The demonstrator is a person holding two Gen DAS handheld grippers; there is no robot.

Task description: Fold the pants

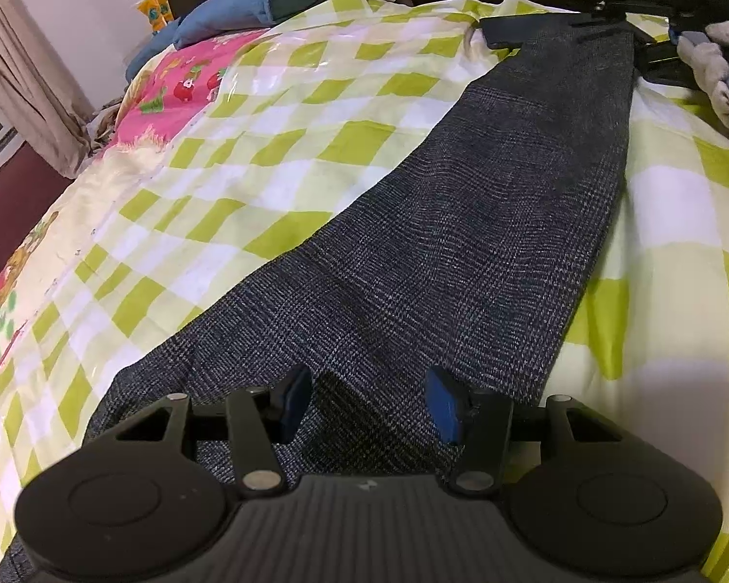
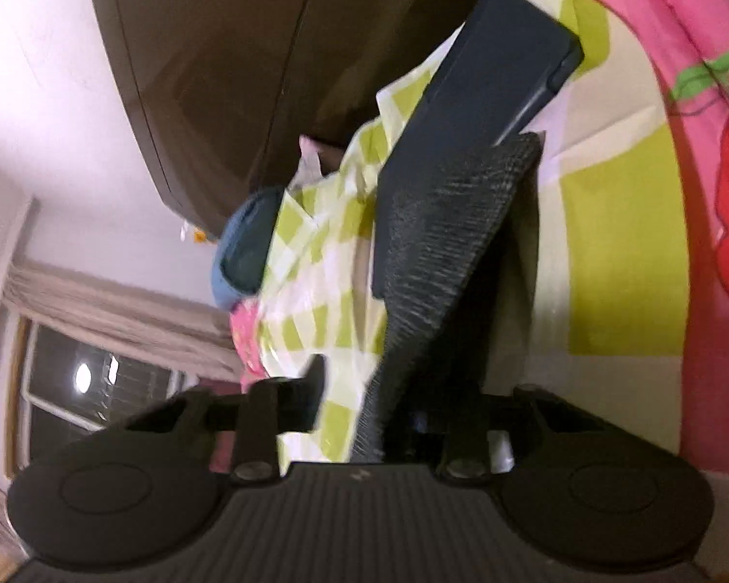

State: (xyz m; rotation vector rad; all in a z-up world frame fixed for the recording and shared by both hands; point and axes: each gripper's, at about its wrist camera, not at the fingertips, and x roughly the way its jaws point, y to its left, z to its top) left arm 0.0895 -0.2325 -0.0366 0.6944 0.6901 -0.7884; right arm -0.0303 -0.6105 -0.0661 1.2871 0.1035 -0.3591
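Dark grey checked pants [image 1: 461, 243] lie stretched out along a bed, running from my left gripper to the far right corner. My left gripper [image 1: 369, 403] hovers over the near end, its blue-padded fingers [image 1: 444, 403] apart and nothing pinched between them. My right gripper [image 1: 595, 29] is at the far end of the pants, held by a hand in a grey sleeve [image 1: 714, 63]. In the blurred, rolled right wrist view, the pants' edge [image 2: 442, 243] runs up between the fingers of the right gripper [image 2: 369, 403]. A gap shows between its left finger [image 2: 316, 388] and the cloth, and its other finger is hidden.
A green-and-white checked sheet [image 1: 291, 145] covers the bed, over a pink printed blanket [image 1: 189, 82]. A blue pillow [image 1: 248, 9] lies at the head. A flat dark rectangular object [image 2: 500, 63] lies beside the far end of the pants. The curtain and window are at the left.
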